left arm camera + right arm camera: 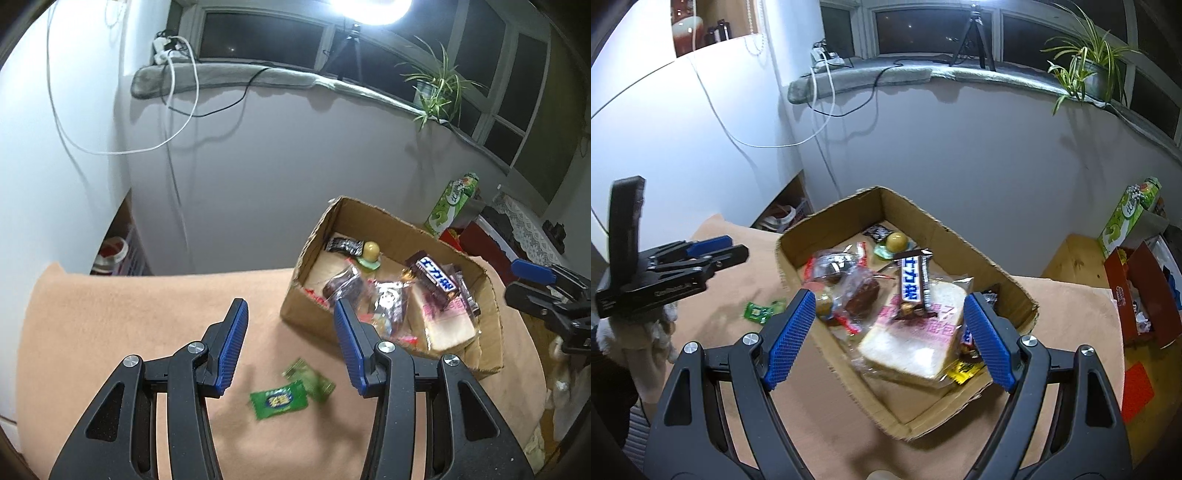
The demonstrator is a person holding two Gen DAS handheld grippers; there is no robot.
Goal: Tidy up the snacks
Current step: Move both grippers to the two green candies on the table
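While most of the snacks already sit in the box, two are still out on the peach-coloured cloth-covered table [110,314], so the step in hand looks like collecting the stragglers. Nearest the left claw [290,343], just below and between its blue-padded tips, lie the two small green foil sweet wrappers [279,399] [309,378], one overlapping the other's corner, flat on the cloth. The left jaws stand apart with nothing between them, hanging above the wrappers rather than touching them.

Just beyond that claw's right-hand tip is the open brown cardboard box [491,295], its near wall ragged. From the right wrist view, the right claw [890,332] hovers over the box's near end, jaws spread wide and empty. Straight ahead between its tips rests the wrapped slice of white bread in clear film [912,343], with the brown-and-blue chocolate bar [913,284] lying on top of it. Further in are a dark pastry in clear plastic [860,293] and, at the far end, a small round yellowish sweet on a green wrapper [897,242].

I would judge the next move to be the left claw's: come down onto the green wrappers, pinch one by an edge, then carry it right into the box. They are thin and flat against soft cloth, so the tips must go low and close fully; taking both at once seems risky. The right claw looks idle over the box.
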